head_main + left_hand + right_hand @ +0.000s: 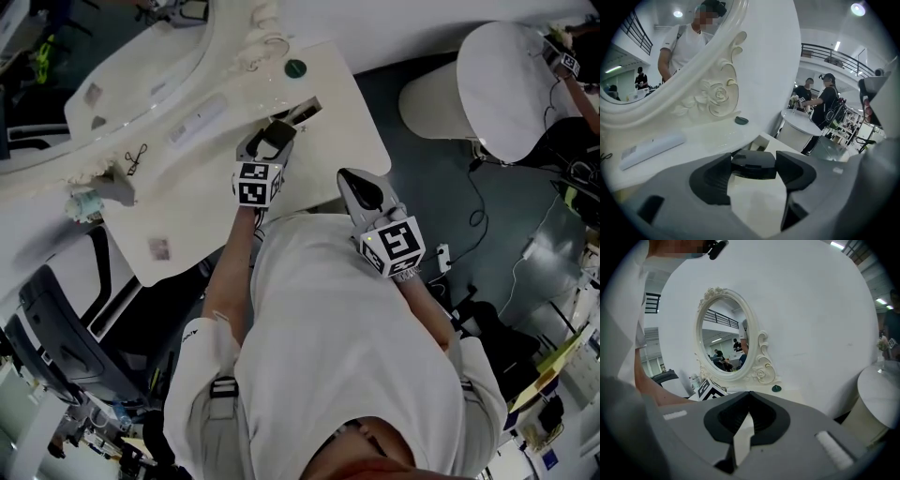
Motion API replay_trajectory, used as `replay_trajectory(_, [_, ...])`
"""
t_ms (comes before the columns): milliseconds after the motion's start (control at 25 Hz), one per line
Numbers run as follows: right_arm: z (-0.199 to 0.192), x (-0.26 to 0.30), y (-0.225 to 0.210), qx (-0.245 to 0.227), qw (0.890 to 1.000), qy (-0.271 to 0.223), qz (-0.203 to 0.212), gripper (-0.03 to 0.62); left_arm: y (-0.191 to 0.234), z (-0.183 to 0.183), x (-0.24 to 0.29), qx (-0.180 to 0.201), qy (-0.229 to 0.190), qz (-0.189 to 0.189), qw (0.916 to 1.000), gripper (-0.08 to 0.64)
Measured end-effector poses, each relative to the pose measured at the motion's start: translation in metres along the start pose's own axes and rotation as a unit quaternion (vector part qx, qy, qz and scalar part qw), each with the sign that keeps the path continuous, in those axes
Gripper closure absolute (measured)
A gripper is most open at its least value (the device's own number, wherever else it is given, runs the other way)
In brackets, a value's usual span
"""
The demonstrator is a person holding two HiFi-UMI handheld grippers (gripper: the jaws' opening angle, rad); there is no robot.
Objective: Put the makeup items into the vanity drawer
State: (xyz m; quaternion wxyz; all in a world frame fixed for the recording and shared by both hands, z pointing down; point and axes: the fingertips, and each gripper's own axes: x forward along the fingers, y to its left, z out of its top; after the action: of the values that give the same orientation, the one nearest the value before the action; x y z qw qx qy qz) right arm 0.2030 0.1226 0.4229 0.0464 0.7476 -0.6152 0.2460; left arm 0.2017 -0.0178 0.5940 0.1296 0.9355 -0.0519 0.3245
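Observation:
My left gripper (273, 137) (754, 166) hovers over the right part of the white vanity top (347, 112). It is shut on a flat black compact (753, 165) (277, 133), squeezed between the two dark pads. Just beyond it a dark slot (306, 111) opens in the top; it looks like the open drawer (761, 140). My right gripper (349, 176) (749, 395) is nearer my body, at the table's front edge, shut with nothing in it. A small dark green round item (295, 67) (741, 120) (776, 388) and a long white case (197, 120) (651, 147) lie by the mirror base.
An oval carved mirror (724, 333) stands at the back of the vanity. A black hairpin (136, 157), a grey object (117, 187) and a small pink patch (159, 248) lie at the left. A round white table (511, 84) stands to the right, a dark chair (56, 319) to the left.

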Motion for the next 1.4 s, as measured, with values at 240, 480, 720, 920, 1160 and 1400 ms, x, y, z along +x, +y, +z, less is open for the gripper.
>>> replay_trajectory(240, [-0.008,-0.008,-0.019,0.017,0.999,0.004,-0.035,0.584,-0.002,-0.004,0.026,0.010,0.019,-0.006,0.9997,0.256])
replay_trajectory(480, [-0.013,-0.016,-0.031,0.028,0.998,0.006,-0.056,0.585,-0.002,-0.004,0.040,-0.005,0.024,-0.012,0.9996,0.256])
replay_trajectory(720, [-0.014,-0.020,-0.035,0.034,0.997,0.010,-0.063,0.586,-0.009,-0.009,0.046,-0.032,0.027,-0.024,0.9988,0.258])
replay_trajectory(920, [-0.017,-0.019,-0.035,0.034,0.997,0.014,-0.065,0.586,-0.007,-0.007,0.052,-0.054,0.025,-0.026,0.9979,0.258])
replay_trajectory(1160, [-0.018,-0.017,-0.036,0.033,0.997,0.019,-0.064,0.586,0.003,-0.005,0.062,-0.062,0.027,-0.016,0.9976,0.256])
replay_trajectory(1400, [-0.018,-0.018,-0.035,0.034,0.997,0.020,-0.064,0.584,0.003,-0.001,0.063,-0.055,0.019,-0.008,0.9983,0.255])
